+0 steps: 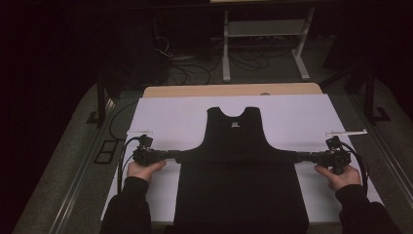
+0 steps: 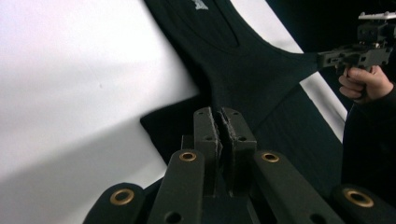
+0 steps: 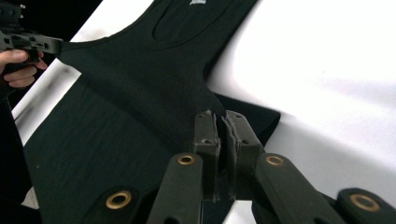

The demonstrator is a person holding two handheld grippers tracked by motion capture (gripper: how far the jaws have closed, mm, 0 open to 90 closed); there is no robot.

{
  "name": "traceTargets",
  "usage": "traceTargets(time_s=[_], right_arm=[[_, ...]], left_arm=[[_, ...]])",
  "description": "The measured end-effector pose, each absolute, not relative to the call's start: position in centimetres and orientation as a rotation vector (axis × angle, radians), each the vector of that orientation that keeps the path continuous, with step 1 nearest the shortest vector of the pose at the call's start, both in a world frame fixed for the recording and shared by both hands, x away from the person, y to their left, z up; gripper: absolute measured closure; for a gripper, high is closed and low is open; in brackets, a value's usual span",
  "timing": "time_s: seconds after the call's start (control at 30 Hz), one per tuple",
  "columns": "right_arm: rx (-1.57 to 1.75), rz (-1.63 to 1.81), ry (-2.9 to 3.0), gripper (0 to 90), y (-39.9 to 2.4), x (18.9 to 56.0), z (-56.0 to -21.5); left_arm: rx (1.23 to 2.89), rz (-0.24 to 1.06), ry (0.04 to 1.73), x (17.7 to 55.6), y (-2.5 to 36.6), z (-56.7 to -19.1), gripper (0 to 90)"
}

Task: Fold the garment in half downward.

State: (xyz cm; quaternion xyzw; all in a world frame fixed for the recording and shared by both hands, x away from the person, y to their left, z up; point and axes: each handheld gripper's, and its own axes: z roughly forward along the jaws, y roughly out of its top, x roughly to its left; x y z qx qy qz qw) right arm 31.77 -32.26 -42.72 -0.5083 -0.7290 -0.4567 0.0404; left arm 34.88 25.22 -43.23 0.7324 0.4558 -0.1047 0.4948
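Observation:
A black sleeveless top (image 1: 241, 180) lies on the white sheet (image 1: 165, 117), its neck end with a small white label (image 1: 235, 124) pointing away from me. My left gripper (image 1: 176, 156) is shut on the top's left edge at armhole height. My right gripper (image 1: 298, 157) is shut on the right edge at the same height. The cloth is pulled taut between them. In the left gripper view the jaws (image 2: 219, 122) pinch black fabric (image 2: 243, 70). In the right gripper view the jaws (image 3: 220, 126) pinch fabric (image 3: 140, 102) too.
The white sheet covers a wooden table (image 1: 234, 89). Cables (image 1: 195, 68) and a white frame (image 1: 265, 29) stand on the dark floor beyond it. Two small white strips (image 1: 347, 131) (image 1: 139, 132) lie near the sheet's side edges.

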Motion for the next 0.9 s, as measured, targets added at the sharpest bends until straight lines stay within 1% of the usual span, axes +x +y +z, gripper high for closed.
traceTargets(time_s=[0.57,0.9], right_arm=[[-1.542,-1.262,-2.232,82.8,-31.6,30.4,-43.6],[-1.534,-1.226,-2.267,82.6,-31.4,30.1,-43.8]], left_arm=[[1.903,-0.279,1.112,33.3,24.7,-43.9,84.1],[1.926,-0.276,1.122,33.2,24.8,-44.2,84.0]])
